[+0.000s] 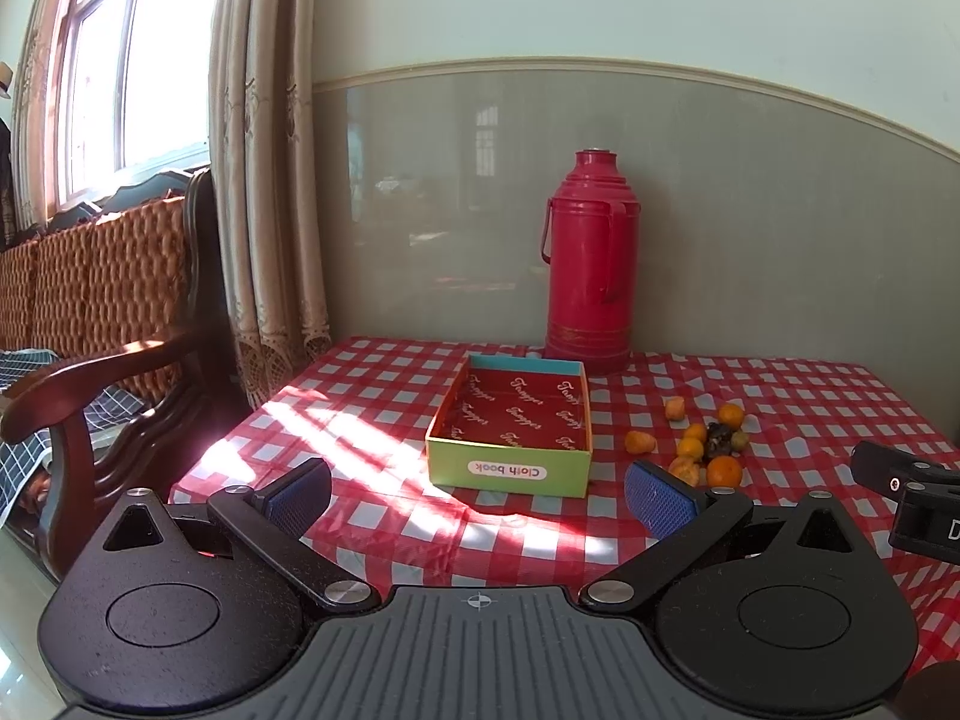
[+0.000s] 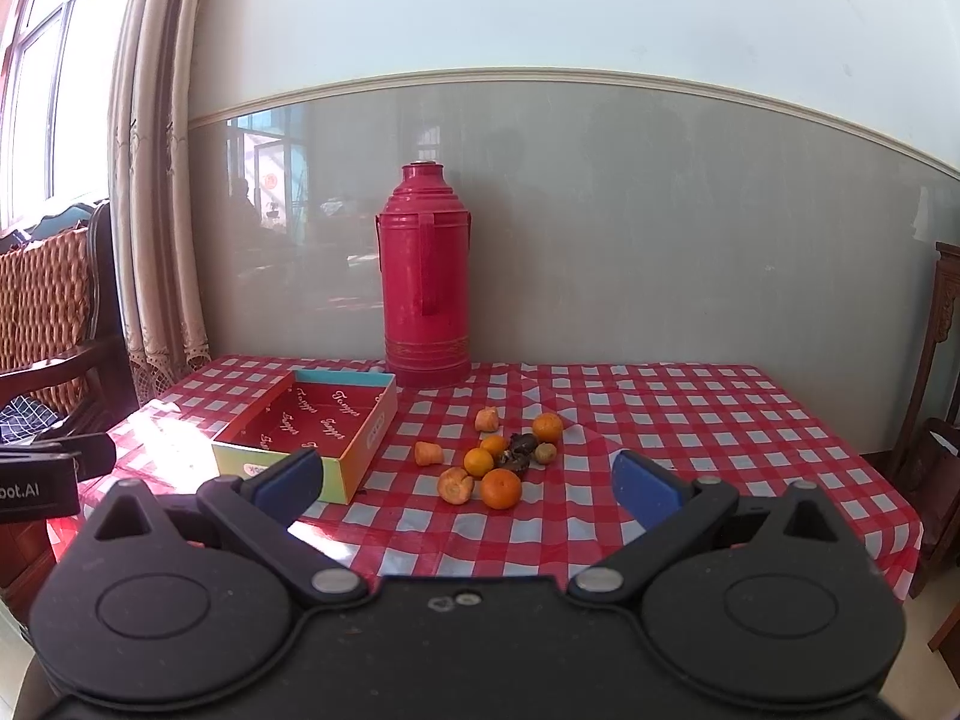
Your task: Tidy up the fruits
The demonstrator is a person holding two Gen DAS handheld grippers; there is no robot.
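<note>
Both tongs hang wide apart and empty, back from the near edge of the desk (image 2: 690, 420) with its red-checked cloth; nothing has been picked yet, I judge.

The fruits (image 2: 495, 456) lie loose in a small cluster on the cloth: round oranges, some paler orange lumpy pieces, a small greenish one and a dark shrivelled thing in the middle. The open box (image 2: 306, 426) with the red lining stands just beside them and holds nothing.

Seen from the right tongs (image 2: 465, 480), the cluster sits almost dead ahead at 12 o'clock, slightly left, with the largest orange (image 2: 501, 488) nearest; the box is off toward 10 o'clock. Seen from the left tongs (image 1: 477, 489), the box (image 1: 516, 426) is straight ahead at 12 and the fruits (image 1: 702, 441) lie out toward 2 o'clock, beyond the right-hand pad.

So the right tongs look the better placed for the first pick, with a short carry leftward to the box. Round fruit has no long axis to line up with, though it may roll if nudged

A red thermos (image 2: 427, 276) stands at the back against the wall, clear of the path
</note>
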